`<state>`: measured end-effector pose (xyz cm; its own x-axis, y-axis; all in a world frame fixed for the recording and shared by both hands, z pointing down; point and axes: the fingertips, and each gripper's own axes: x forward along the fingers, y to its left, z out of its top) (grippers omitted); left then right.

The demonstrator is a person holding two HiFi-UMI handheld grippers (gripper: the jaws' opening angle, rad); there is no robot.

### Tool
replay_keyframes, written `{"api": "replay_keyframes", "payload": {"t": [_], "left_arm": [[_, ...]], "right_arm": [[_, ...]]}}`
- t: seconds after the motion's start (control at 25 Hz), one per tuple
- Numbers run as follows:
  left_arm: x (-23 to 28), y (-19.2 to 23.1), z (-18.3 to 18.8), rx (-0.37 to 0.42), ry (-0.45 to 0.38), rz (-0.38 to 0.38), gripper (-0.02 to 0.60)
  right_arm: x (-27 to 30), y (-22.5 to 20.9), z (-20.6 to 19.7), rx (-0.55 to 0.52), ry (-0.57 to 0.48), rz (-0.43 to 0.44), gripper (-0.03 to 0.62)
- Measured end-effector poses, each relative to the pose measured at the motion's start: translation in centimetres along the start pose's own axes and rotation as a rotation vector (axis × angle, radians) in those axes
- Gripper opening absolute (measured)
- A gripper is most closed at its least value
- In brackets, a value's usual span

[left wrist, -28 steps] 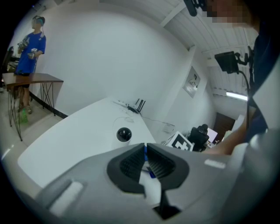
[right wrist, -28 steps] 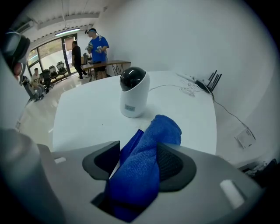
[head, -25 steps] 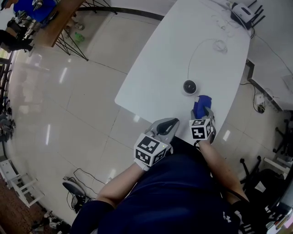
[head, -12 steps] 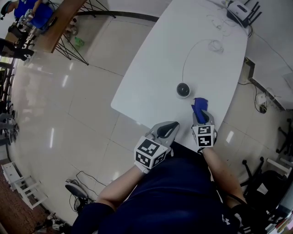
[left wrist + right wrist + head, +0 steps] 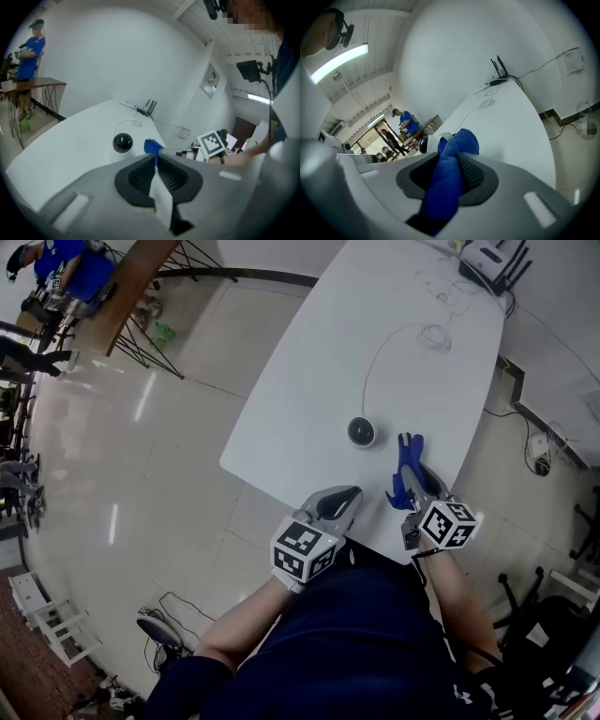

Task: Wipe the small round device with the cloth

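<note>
The small round device (image 5: pixel 362 431), a black dome on a white base, stands on the white table (image 5: pixel 300 418) near its front edge. My right gripper (image 5: pixel 411 480) is just right of it and is shut on the blue cloth (image 5: pixel 409 463). Its jaws have just been closing, with the cloth bunched between the pads and held off the table. In the right gripper view the cloth (image 5: pixel 449 173) fills the jaw gap, and the device (image 5: pixel 423 143) peeks out behind it. My left gripper (image 5: pixel 345 497) is shut and empty at the table's front edge. The device (image 5: pixel 123 142) lies ahead of it.
A thin white cable (image 5: pixel 373 357) runs from the device to a coil at the table's far end, near a router (image 5: pixel 487 257). Tiled floor lies left of the table. People stand at a wooden table (image 5: pixel 122 287) far off to the left. Office chairs (image 5: pixel 553 615) stand at the right.
The right gripper has closed on the cloth, rolled and lifted it off the table, its marker cube swinging right. The left gripper has crept slightly toward the table.
</note>
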<state>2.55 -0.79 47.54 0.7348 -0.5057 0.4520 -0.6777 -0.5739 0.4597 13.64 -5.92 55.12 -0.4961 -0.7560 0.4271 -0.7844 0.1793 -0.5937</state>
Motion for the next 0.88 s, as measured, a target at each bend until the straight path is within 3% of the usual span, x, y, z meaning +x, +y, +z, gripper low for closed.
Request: {"api": "replay_keyframes", "payload": {"t": [0.12,0.24,0.44,0.56,0.64,0.72,0.8,0.88], "left_arm": [[0.6,0.7,0.9,0.024,-0.019,0.033,0.017],[0.9,2.2,1.9,0.048,-0.037,0.087,0.017],[2.2,4.3,2.6,0.062,-0.035,0.084,0.035],[2.3,5.8,2.0,0.035,-0.004,0.057,0.089],[1.9,7.1,1.1,0.018,0.022,0.065,0.111],[1.5,8.4,0.2,-0.018,0.039,0.079,0.117],[1.4,9.4,-0.6,-0.046,0.052,0.085,0.117],[1.5,9.8,-0.9,-0.055,0.058,0.085,0.117]], "right_arm": [[0.0,1.8,1.9,-0.057,-0.029,0.055,0.123],[0.4,4.8,3.5,-0.246,-0.047,0.106,0.123],[1.7,10.8,4.1,-0.743,-0.047,0.129,0.123],[3.1,12.7,2.8,-1.178,0.017,0.038,0.123],[3.9,13.1,0.6,-1.503,0.058,-0.022,0.123],[4.6,13.1,-1.8,-1.760,0.079,-0.045,0.123],[4.9,13.0,-3.5,-1.863,0.080,-0.045,0.123],[5.0,13.0,-3.8,-1.845,0.064,-0.052,0.124]]}}
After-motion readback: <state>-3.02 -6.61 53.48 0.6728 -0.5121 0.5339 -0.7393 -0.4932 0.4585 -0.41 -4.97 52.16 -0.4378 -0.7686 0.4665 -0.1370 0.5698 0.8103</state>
